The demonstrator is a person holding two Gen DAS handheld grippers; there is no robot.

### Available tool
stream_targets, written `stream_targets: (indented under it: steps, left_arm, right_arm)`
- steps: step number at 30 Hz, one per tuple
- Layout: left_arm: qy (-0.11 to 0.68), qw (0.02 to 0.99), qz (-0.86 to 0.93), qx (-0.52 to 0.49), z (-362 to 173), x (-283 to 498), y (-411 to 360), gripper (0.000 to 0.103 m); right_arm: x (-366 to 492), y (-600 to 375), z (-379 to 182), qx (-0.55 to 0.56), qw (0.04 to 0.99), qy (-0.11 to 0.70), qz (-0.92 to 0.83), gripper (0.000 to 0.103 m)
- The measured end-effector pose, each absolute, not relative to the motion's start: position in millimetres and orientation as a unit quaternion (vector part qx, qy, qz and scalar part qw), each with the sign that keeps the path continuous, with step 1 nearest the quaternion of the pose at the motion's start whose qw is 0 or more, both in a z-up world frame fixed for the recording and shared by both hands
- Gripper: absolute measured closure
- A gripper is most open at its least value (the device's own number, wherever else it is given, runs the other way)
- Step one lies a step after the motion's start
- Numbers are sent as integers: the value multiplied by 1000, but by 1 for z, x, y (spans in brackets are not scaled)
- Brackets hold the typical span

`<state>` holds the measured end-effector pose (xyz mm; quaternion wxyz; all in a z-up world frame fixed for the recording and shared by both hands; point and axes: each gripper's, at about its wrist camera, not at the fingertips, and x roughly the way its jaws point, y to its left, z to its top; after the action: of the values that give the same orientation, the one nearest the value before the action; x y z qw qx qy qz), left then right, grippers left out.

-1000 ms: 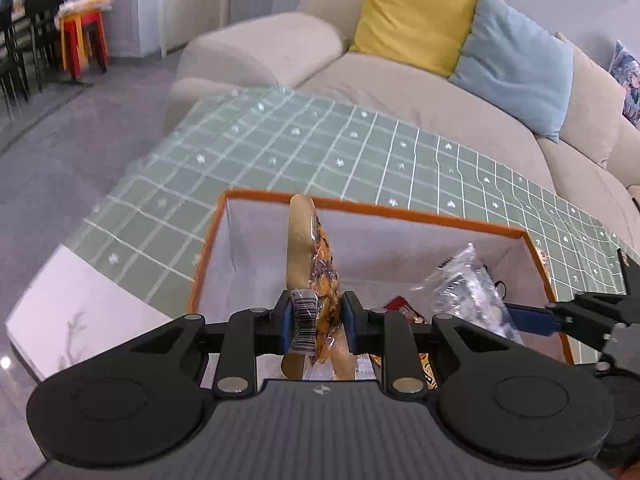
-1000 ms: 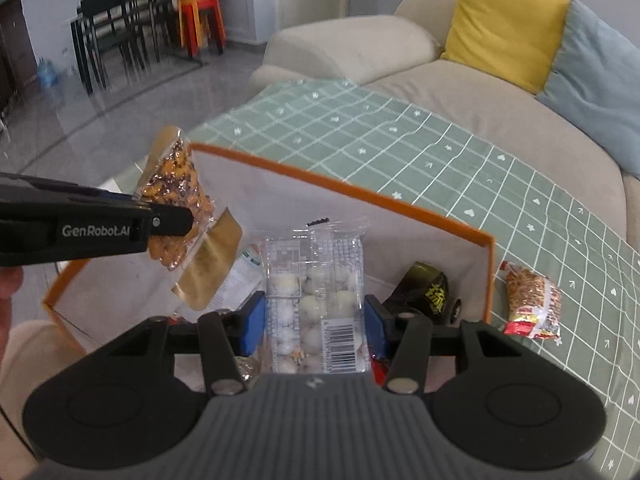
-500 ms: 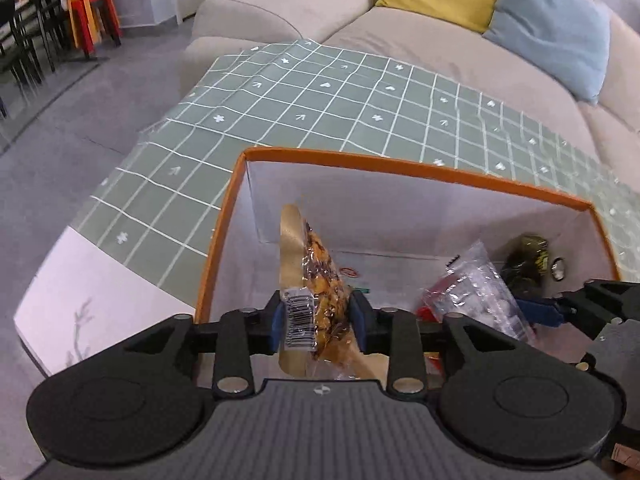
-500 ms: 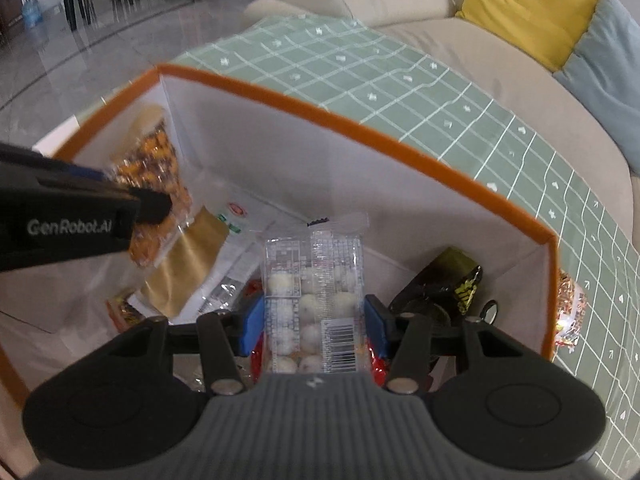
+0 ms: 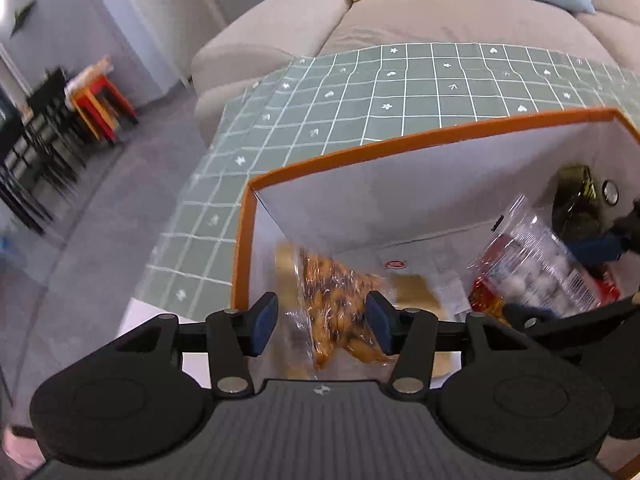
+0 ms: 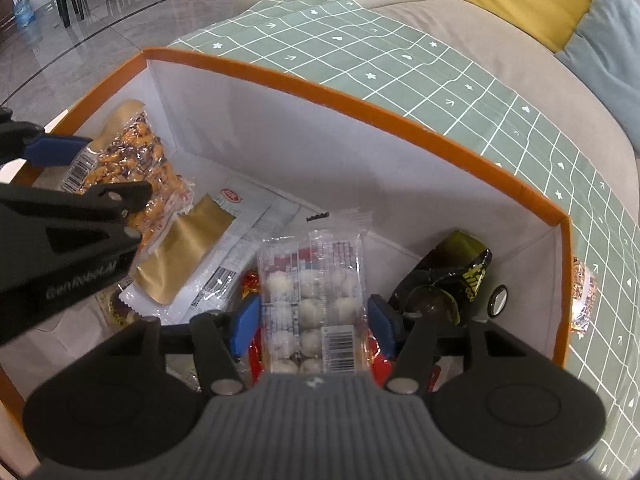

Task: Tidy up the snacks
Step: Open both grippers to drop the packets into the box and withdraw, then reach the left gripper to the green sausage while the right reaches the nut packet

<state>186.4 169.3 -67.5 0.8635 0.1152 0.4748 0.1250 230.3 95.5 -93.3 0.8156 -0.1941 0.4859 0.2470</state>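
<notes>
In the left wrist view, the left tool (image 5: 322,322) has just been opening; its pads stand clear of the nut packet (image 5: 340,304), which drops into the box (image 5: 400,148). In the right wrist view, the right tool (image 6: 312,322), also just opening, has freed the white-ball packet (image 6: 314,300) above the snacks inside, so both deliveries look done.

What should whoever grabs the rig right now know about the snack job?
Left gripper: jaws have just been opening, orange snack pack loose between them, low in the left end of the orange-rimmed box.
Right gripper: jaws also just opening, clear pack of white balls between the pads, which look just clear of it, over the snacks at the bottom of the box.
Done: several packs already in the box.
Left: pull both grippers out, then fetch the small packet lying on the green tablecloth outside the box's right wall.
</notes>
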Motion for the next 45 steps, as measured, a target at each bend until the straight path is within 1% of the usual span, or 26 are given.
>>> stream_targets:
  steps: [1, 2, 3, 5, 10, 15, 21, 25, 29, 35, 41, 43, 45]
  left_arm:
    - [471, 864, 127, 126, -67, 186, 167, 39]
    - [467, 864, 129, 136, -66, 184, 165, 37]
    - [462, 866, 128, 143, -65, 184, 163, 35]
    - [458, 867, 127, 149, -62, 183, 160, 31]
    - [435, 883, 121, 129, -48, 177, 159, 29]
    - [403, 903, 110, 97, -29, 165, 157, 27]
    - [370, 925, 87, 18, -6, 148, 158, 26]
    - [349, 936, 51, -4, 6, 138, 145, 25]
    - [338, 941, 5, 10, 13, 137, 122, 25]
    - [329, 941, -63, 45, 18, 137, 78, 25]
    - [336, 930, -125, 76, 13, 145, 30, 25]
    - [342, 925, -139, 87, 8, 149, 14, 21]
    - [348, 920, -150, 95, 3, 154, 2, 20]
  right_arm:
    - [231, 95, -93, -195, 816, 484, 248, 45]
    - [230, 95, -92, -195, 817, 482, 248, 41]
    - [229, 94, -91, -196, 820, 477, 247, 34]
    - [227, 92, -88, -196, 824, 470, 247, 28]
    - [221, 84, -73, -185, 833, 454, 255, 26]
    - [204, 68, -47, -173, 849, 418, 273, 19]
    - [183, 34, -20, -152, 877, 372, 263, 16]
    - [173, 2, -7, -120, 897, 348, 244, 16]
    - [162, -34, 3, -82, 916, 326, 218, 15]
    - [154, -94, 3, -41, 934, 314, 167, 15]
    - [154, -148, -13, -8, 940, 319, 125, 15]
    - [158, -161, -22, 1, 939, 323, 116, 15]
    - [160, -172, -32, 6, 938, 330, 107, 15]
